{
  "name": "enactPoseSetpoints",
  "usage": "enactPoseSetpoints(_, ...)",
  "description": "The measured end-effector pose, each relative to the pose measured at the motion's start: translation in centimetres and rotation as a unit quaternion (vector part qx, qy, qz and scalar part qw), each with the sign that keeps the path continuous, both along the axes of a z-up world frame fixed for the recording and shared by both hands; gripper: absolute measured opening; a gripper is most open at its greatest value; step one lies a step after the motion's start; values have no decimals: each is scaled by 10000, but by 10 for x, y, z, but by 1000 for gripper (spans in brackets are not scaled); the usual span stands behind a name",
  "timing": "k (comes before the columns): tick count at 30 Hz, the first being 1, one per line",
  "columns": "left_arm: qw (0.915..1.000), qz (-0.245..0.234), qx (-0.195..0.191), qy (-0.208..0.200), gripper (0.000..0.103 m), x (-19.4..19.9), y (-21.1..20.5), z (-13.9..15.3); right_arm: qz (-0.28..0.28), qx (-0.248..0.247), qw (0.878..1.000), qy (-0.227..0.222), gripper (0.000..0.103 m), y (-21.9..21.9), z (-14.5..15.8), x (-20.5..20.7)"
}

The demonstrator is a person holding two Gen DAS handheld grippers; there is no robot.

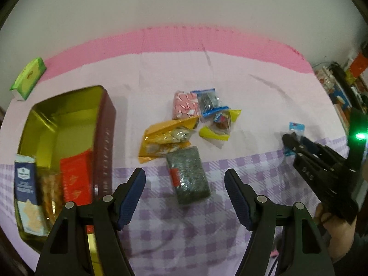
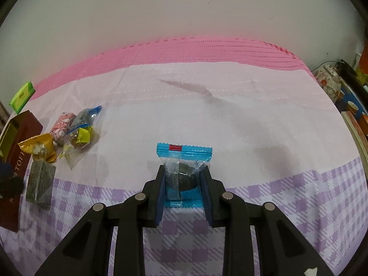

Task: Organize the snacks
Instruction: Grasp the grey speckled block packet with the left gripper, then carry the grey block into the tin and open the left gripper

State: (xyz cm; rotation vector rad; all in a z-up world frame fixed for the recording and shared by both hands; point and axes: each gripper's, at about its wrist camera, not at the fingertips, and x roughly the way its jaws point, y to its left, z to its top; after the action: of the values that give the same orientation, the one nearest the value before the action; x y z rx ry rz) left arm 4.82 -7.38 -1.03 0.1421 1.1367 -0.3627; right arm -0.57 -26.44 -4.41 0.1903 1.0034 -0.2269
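Note:
My left gripper [image 1: 185,180] is open and empty, above a grey-green foil snack block [image 1: 188,176] on the cloth. A gold-lined tin [image 1: 69,112] at the left holds a blue-and-white packet [image 1: 26,191], a red packet [image 1: 76,179] and a clear biscuit pack. Loose snacks lie in a cluster: a yellow packet [image 1: 165,138], a pink one [image 1: 185,104], a blue-edged one [image 1: 208,101] and a yellow-edged one [image 1: 220,124]. My right gripper [image 2: 182,177] is shut on a blue-edged clear packet [image 2: 184,158] with a dark snack inside; it also shows in the left wrist view [image 1: 293,135].
A green tissue pack [image 1: 28,77] lies at the far left on the pink mat [image 1: 207,41]. The checked cloth [image 2: 299,195] covers the table. Cluttered shelves [image 1: 340,92] and a patterned pot [image 2: 329,82] stand at the right edge. A wall is behind.

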Motion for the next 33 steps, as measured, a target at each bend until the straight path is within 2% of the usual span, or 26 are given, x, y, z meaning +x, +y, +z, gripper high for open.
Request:
enactPoseSetpoints(7, 9993, 226, 150, 247, 58, 13, -5, -23, -43, 50, 9999, -150, 27, -3, -4, -2)
enactPoseSetpoints(13, 9992, 166, 112, 338, 37, 17, -8, -32, -69, 83, 9997, -215, 27, -4, -5, -3)
enactPoseSetpoints(20, 9993, -65, 205, 307, 36, 7, -6, -30, -98, 66, 9996, -249, 27, -2, -5, -3)
enactPoseSetpoints(28, 9993, -365, 75, 9, 36, -12, 1, 5, -97, 23, 9996, -254, 27, -1, -5, -4)
enactPoseSetpoints(33, 9988, -307, -33, -376, 36, 6, 21, 46, -96, 14, 9996, -249, 27, -1, -4, -3)
